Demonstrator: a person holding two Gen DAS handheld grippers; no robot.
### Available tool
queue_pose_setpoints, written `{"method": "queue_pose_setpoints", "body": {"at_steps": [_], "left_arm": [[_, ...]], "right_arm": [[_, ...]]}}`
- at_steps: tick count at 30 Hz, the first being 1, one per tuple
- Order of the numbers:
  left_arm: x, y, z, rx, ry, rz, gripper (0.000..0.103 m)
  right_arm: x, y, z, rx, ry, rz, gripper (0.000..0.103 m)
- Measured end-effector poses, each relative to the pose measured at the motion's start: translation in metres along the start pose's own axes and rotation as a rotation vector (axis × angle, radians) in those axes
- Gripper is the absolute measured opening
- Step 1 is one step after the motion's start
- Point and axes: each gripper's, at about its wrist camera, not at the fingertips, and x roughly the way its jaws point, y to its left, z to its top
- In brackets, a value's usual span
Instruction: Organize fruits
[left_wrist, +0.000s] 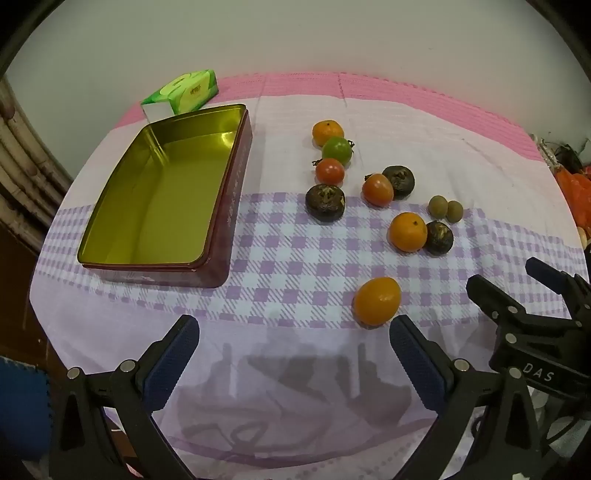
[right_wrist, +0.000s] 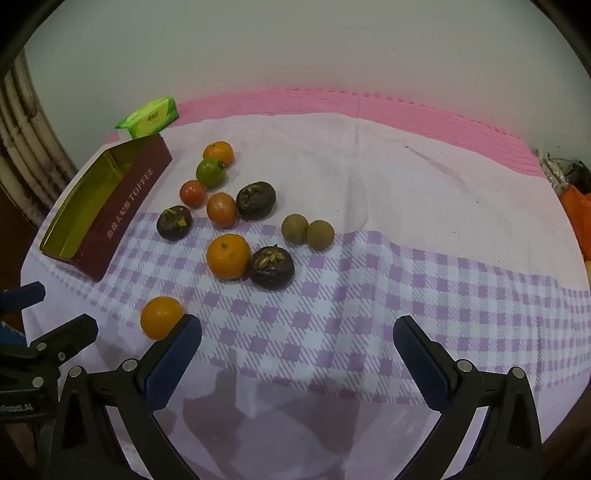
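An open maroon toffee tin (left_wrist: 221, 206) with a gold inside stands empty at the left; it also shows in the right wrist view (right_wrist: 122, 210). Several fruits lie loose on the checked cloth: oranges (left_wrist: 407, 232), red tomatoes (left_wrist: 377, 189), a green tomato (left_wrist: 337, 150), dark mangosteens (left_wrist: 325, 202) and two small brown longans (left_wrist: 446, 208). One orange (left_wrist: 377, 301) lies nearest, just beyond my left gripper's right finger. My left gripper (left_wrist: 293, 328) is open and empty. My right gripper (right_wrist: 297, 328) is open and empty, with the near orange (right_wrist: 161, 316) by its left finger.
A green tissue pack (left_wrist: 184, 90) lies behind the tin near the wall. A pink mat (left_wrist: 406, 92) covers the back of the table. Orange bags (left_wrist: 576, 195) sit past the right edge. The right gripper's body (left_wrist: 535, 325) shows at the left view's right side.
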Motion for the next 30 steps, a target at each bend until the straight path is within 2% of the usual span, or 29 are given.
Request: {"method": "queue_pose_setpoints", "body": {"at_steps": [9,23,30], "left_arm": [[0.0041,0.0053,-0.0026,-0.008,0.033,-0.018,0.102],[-0.0036,0.0013,-0.0009,-0.014,-0.010,-0.032,0.102],[-0.0048,0.0052,0.0004,-0.037,-0.007,-0.028,0.102]], "right_arm": [[-0.0048,0.0000,0.0036,0.007,-0.004,-0.007,0.103],[0.0003,0.0023,-0.0030,0.019,0.027,0.002,0.103],[-0.0004,0.0021,-0.0031,0.018,0.029,0.000,0.103]]}}
